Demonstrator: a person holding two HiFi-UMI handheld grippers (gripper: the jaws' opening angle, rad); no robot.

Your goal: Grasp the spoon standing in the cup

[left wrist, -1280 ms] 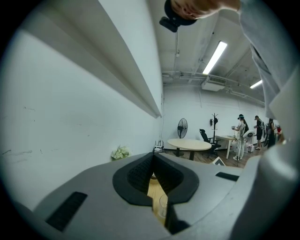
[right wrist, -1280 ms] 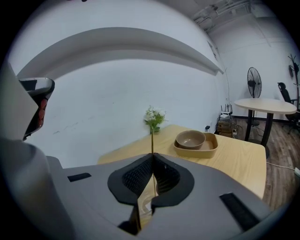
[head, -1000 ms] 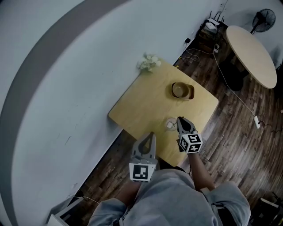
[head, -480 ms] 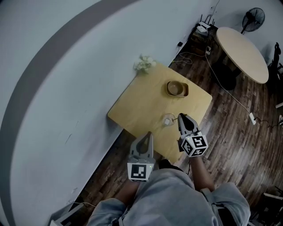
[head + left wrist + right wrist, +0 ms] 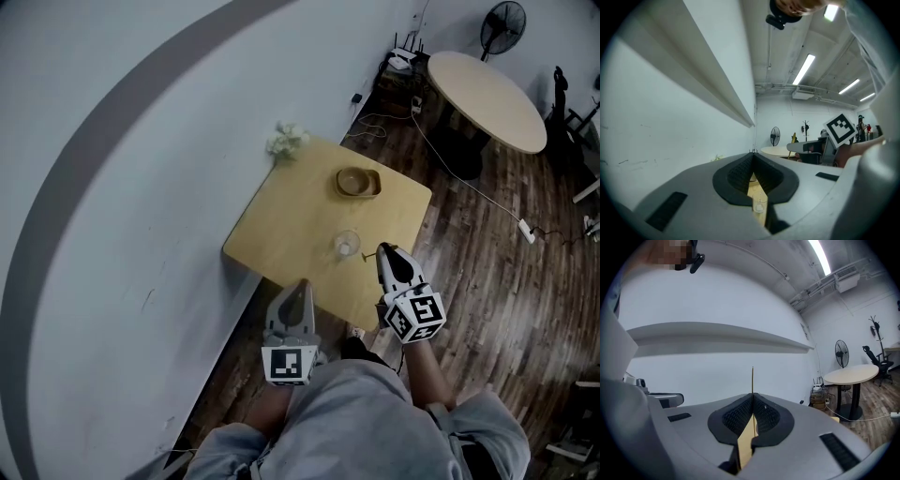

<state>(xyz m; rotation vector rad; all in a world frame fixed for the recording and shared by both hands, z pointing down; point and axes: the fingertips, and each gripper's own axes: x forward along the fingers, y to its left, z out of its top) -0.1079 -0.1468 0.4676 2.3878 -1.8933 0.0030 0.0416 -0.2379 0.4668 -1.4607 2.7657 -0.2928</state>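
Observation:
A clear glass cup [image 5: 345,246] stands near the front right of the small wooden table [image 5: 291,220]. My right gripper [image 5: 382,251] hovers just right of the cup, apart from it, shut on a thin spoon handle. In the right gripper view the spoon [image 5: 752,378] sticks out as a slim rod past the closed jaws of the right gripper [image 5: 752,397]. My left gripper [image 5: 300,284] is at the table's near edge, shut and empty. Through the lower gap of the left gripper [image 5: 753,155] I see the cup [image 5: 759,206] on the table.
A wooden bowl [image 5: 357,182] sits at the table's far right and a pale flower bunch [image 5: 286,141] at its far corner by the wall. Beyond are a round table [image 5: 487,86], a fan [image 5: 502,19] and a cable with a power strip [image 5: 525,232] on the floor.
My right gripper has drawn back from the cup toward the right, still shut on the thin spoon. The left gripper has hardly moved. The head view has shifted.

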